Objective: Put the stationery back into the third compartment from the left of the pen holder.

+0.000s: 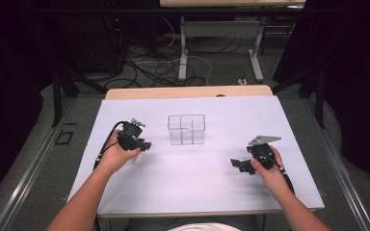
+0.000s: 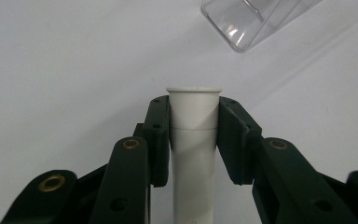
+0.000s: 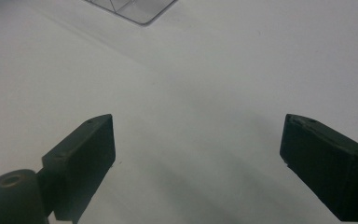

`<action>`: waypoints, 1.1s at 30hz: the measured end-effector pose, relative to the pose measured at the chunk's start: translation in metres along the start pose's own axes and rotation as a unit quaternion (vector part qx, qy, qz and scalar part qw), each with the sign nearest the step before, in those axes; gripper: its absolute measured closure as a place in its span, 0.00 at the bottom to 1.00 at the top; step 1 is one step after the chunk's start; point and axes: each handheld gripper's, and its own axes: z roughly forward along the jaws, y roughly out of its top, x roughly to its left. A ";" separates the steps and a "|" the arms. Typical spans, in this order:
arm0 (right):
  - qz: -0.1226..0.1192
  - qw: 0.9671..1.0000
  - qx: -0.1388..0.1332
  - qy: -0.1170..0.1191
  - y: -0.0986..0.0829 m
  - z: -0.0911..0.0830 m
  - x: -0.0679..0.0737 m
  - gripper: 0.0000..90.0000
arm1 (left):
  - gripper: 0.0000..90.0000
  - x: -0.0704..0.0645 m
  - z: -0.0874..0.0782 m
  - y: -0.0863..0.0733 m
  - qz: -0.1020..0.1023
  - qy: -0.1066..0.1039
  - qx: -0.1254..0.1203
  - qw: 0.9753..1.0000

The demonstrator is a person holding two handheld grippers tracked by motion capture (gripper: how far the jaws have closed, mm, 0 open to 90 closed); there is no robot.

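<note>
A clear plastic box point(image 1: 187, 129) with inner compartments stands on the white table cover, at mid-table. My left gripper point(image 1: 140, 145) sits left of the box, shut on a white tube point(image 2: 193, 140) with a flanged cap; both jaws press the tube's sides just below the cap. A corner of the clear box point(image 2: 251, 21) shows past the tube's top. My right gripper point(image 1: 236, 164) is held low over the cover, right of and nearer than the box, open with nothing between its pads point(image 3: 88, 158). An edge of the clear box point(image 3: 135, 9) lies far ahead of it.
The white cover point(image 1: 192, 178) spans the wooden table point(image 1: 188, 91). Dark floor with cables and table legs lies beyond the far edge. Metal rails run along both sides.
</note>
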 end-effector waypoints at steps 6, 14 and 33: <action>0.000 1.000 0.000 0.000 0.000 0.000 0.000 0.11 | 0.75 0.000 -0.006 0.003 -0.006 -0.002 -0.045 0.999; -0.001 1.000 0.000 -0.001 0.000 0.000 0.001 0.11 | 0.75 0.000 -0.015 0.002 -0.026 -0.016 -0.104 0.994; 0.005 1.000 -0.008 -0.003 0.000 -0.001 0.000 0.11 | 0.75 -0.009 -0.023 0.009 -0.037 -0.039 -0.211 0.976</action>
